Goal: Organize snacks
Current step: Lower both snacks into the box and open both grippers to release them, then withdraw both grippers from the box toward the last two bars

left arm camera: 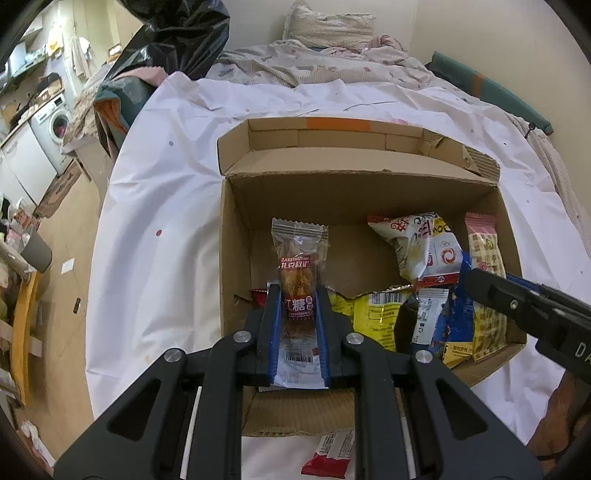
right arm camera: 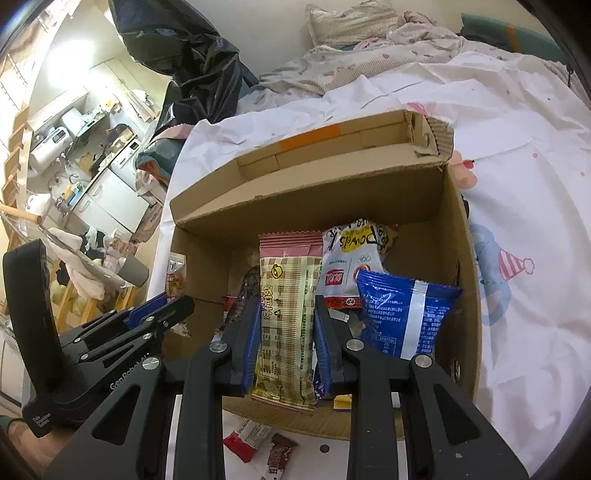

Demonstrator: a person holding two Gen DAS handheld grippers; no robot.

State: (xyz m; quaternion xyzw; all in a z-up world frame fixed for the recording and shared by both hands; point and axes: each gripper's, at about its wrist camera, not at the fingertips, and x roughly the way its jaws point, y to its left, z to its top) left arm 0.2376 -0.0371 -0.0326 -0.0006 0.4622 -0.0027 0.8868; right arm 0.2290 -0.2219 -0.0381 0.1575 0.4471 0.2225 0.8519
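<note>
An open cardboard box (left arm camera: pixel 236 229) (right arm camera: pixel 454 236) sits on a white sheet on a bed. My left gripper (left arm camera: pixel 297 291) is shut on a clear red-labelled snack packet (left arm camera: pixel 299 266) and holds it over the box's left side. My right gripper (right arm camera: pixel 284 306) is shut on a pink and cream waffle-pattern snack packet (right arm camera: pixel 286 302) and holds it over the box's right side. In the box lie a white and yellow snack bag (left arm camera: pixel 424 243) (right arm camera: pixel 351 269), a blue packet (right arm camera: pixel 402 314) and a yellow packet (left arm camera: pixel 373 314). The right gripper shows in the left wrist view (left arm camera: pixel 472 280), the left gripper in the right wrist view (right arm camera: pixel 177 299).
Loose red and white snack packets (left arm camera: pixel 327 458) (right arm camera: pixel 245 439) and a brown one (right arm camera: pixel 279 454) lie on the white sheet (left arm camera: pixel 155 221) in front of the box. A black plastic bag (right arm camera: pixel 199 62) stands at the bed's left; a pillow (left arm camera: pixel 328 26) lies at the head.
</note>
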